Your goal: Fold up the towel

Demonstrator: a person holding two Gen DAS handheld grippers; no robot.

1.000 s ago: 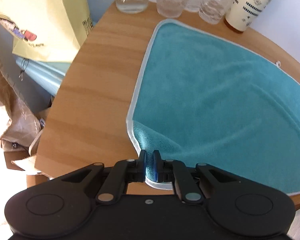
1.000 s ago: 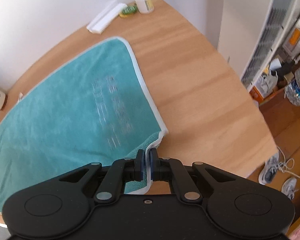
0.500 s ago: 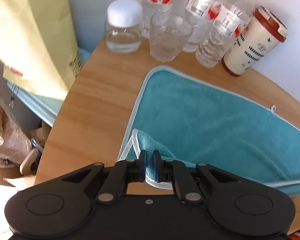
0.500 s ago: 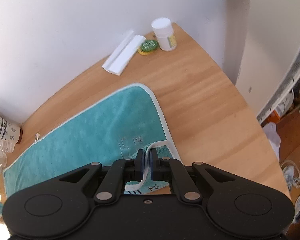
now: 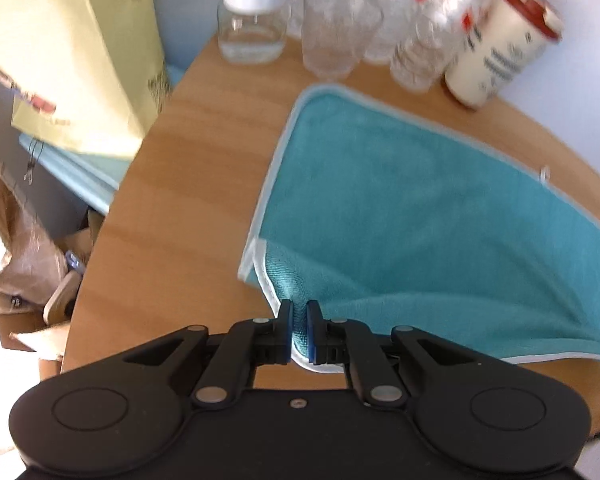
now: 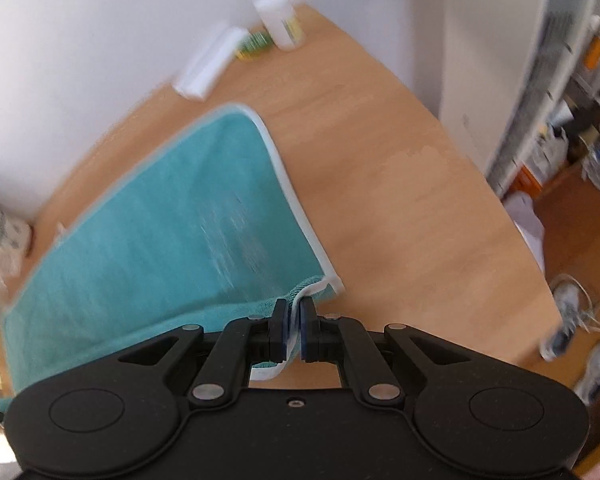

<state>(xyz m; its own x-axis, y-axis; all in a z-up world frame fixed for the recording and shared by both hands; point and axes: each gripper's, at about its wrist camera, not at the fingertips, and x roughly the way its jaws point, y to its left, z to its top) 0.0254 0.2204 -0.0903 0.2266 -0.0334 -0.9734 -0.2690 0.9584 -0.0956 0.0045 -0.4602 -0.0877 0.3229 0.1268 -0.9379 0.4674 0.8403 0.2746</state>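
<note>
Towel (image 5: 420, 200): teal with a white hem, lying on the wooden table (image 5: 204, 160); long axis runs along the table's back edge, near corners lifted.
Left gripper (image 5: 299, 330): clamped on the towel's near left corner.
Right gripper (image 6: 295, 328): pinching the near right corner's white hem.
Jar (image 5: 253, 16): white lid, holds clear liquid, at the back left corner.
Cup (image 5: 500, 46): red lid, beside blurred bottles (image 5: 424, 40).

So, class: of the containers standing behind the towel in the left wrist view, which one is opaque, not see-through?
The cream paper cup with the red lid, at the right end of the row. The jar, glass and bottles beside it are all clear.
</note>
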